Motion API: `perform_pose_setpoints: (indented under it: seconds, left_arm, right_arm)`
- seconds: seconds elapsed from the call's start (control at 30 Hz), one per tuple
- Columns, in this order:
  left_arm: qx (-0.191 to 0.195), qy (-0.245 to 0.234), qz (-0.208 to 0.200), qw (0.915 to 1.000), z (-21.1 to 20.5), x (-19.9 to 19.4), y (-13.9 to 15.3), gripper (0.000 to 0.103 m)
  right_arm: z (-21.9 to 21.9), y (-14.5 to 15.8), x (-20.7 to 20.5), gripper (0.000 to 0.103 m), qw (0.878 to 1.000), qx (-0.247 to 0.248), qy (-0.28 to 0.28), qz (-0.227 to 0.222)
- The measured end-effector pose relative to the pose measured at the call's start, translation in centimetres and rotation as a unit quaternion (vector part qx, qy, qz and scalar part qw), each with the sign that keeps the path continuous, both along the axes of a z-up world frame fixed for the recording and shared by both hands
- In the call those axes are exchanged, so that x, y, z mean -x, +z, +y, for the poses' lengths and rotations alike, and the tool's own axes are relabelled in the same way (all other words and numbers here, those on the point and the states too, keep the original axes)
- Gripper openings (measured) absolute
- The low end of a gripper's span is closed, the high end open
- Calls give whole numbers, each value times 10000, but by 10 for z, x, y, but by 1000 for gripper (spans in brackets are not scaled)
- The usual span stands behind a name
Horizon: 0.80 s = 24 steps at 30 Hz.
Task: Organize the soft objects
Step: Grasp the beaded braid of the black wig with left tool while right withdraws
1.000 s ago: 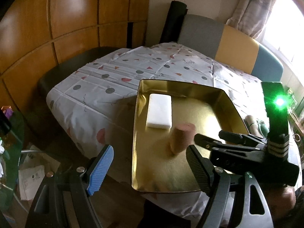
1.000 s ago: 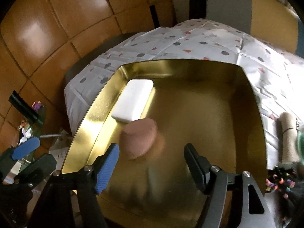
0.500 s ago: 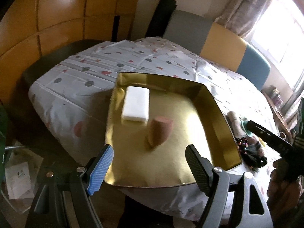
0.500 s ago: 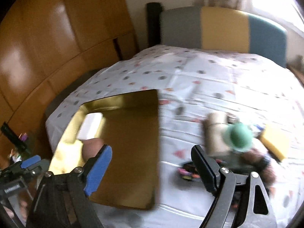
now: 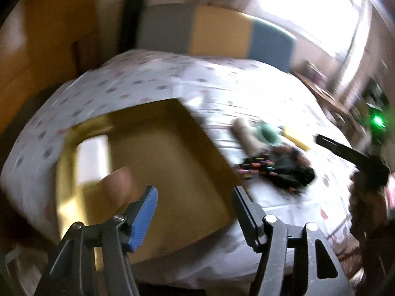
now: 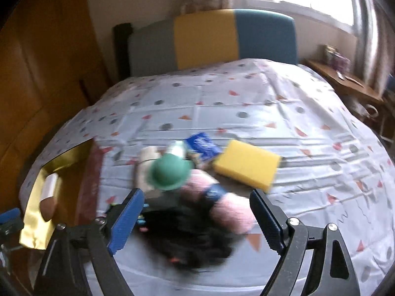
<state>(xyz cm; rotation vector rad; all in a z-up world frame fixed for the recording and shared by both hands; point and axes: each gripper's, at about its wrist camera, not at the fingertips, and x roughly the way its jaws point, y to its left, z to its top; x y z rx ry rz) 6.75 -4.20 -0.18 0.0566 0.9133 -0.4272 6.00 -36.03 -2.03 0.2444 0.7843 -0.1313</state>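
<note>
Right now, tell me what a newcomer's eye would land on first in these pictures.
The bright yellow rectangular sponge stands out first, lying on the white dotted tablecloth beyond the right tool. Just left of it sits a heap of soft things topped by a round green piece, over a black tangle. At the table's left edge, the shiny gold tray holds a white foam block and a brownish-pink sponge.

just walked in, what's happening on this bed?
A person with a gripper in each hand is sorting soft items into a gold metal tray on the bed. A white rectangular sponge and a brown rounded sponge already lie in it. The right gripper, open and empty, hangs over the remaining pile: yellow sponge, green round thing, black tangle. The left gripper is closing on nothing.
</note>
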Motion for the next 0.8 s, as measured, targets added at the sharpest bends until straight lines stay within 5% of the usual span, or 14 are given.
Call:
perform_pose_setpoints:
  seconds: [0.17, 0.4, 0.53, 0.8]
  left_arm:
    - [-373, -1102, 66, 9932, -70, -15, -7, 51]
    - [-856, -1791, 330, 9795, -138, -34, -37, 51]
    - [-1296, -1936, 473, 9713, -162, -48, -58, 64]
    - [-1665, -2094, 781, 9604, -195, -63, -89, 73]
  right_arm:
    - [-34, -17, 6, 88, 9977, -387, -547, 120]
    - [-45, -11, 9, 89, 9944, -779, -709, -122]
    - [-53, -11, 10, 89, 9919, -955, -824, -142]
    - [-68, -12, 14, 90, 9863, -1253, -1061, -176]
